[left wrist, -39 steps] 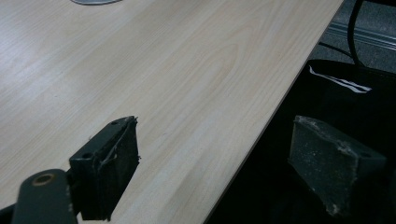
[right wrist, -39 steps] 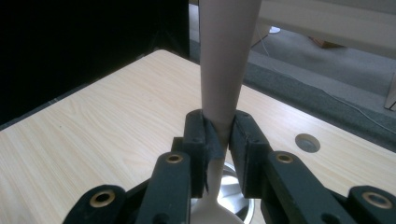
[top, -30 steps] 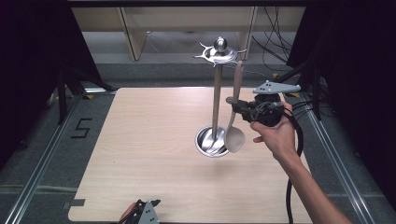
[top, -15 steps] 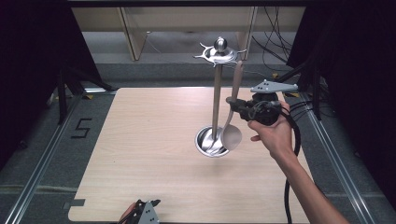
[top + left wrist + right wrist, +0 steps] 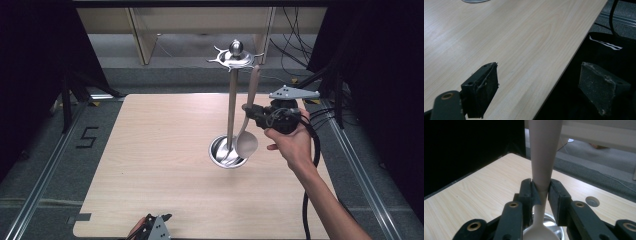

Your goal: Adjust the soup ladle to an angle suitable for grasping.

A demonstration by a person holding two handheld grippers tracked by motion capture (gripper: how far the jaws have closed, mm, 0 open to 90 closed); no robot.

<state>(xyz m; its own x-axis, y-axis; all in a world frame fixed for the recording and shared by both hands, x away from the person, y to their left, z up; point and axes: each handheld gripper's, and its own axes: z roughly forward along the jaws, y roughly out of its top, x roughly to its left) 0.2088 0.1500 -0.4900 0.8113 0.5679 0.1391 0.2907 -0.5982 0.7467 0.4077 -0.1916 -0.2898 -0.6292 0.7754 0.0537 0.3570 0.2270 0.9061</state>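
The spoon (image 5: 544, 152) hangs from the stand (image 5: 231, 107), its handle between the right claw (image 5: 541, 192)'s just-loosening jaws, still touching; left claw (image 5: 541, 85) gapes wide.

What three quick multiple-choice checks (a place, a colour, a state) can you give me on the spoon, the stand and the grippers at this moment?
1. Where does the spoon hang?
A. flat on the table
B. from the top of the metal stand
C. on the floor

2. What colour is the spoon?
A. pale beige
B. red
C. blue

3. How do the left gripper's jaws stand?
A. shut on the spoon
B. shut on nothing
C. open, nothing between them

Answers:
1 B: its handle reaches the stand's top ring, its bowl by the base.
2 A: the right gripper view shows it close, pads on its handle.
3 C: its own view shows a wide gap over the table edge.
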